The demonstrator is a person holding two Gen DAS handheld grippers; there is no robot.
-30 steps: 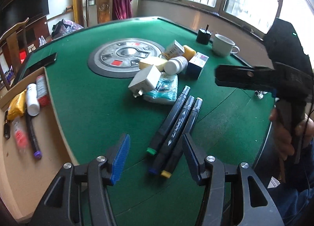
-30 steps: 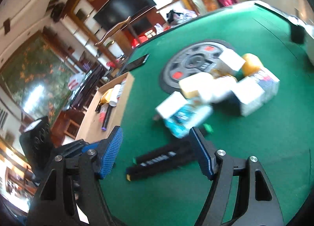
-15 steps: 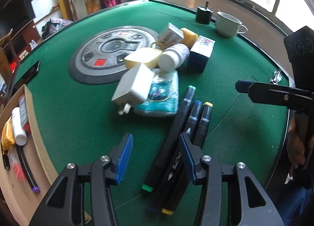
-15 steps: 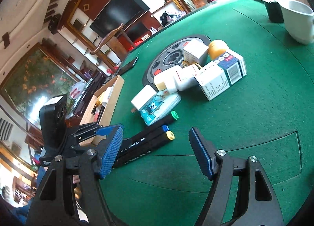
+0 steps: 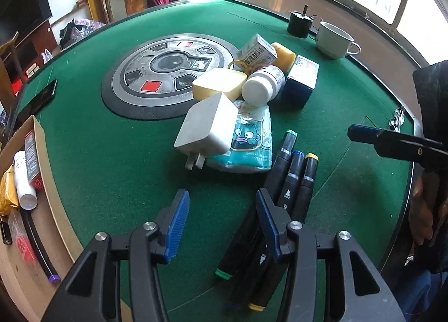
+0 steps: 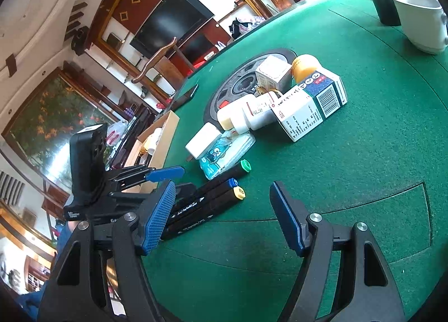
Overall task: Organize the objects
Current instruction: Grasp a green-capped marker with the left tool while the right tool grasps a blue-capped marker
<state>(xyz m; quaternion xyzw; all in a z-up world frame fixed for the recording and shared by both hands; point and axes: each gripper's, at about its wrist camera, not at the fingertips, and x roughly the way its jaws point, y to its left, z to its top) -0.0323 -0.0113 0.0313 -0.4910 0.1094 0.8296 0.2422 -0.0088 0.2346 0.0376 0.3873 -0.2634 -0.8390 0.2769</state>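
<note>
Left wrist view: my left gripper stands open beside three markers (nothing pinched); my right gripper hangs open over green felt.

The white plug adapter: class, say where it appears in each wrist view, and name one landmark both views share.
Left wrist view: the white plug adapter sits near the picture's middle, leaning on the cartoon tissue pack, prongs toward the camera.
Right wrist view: it lies left of centre, against the tissue pack's far-left side.
Shared landmark: the three black markers side by side on the green table.
</note>
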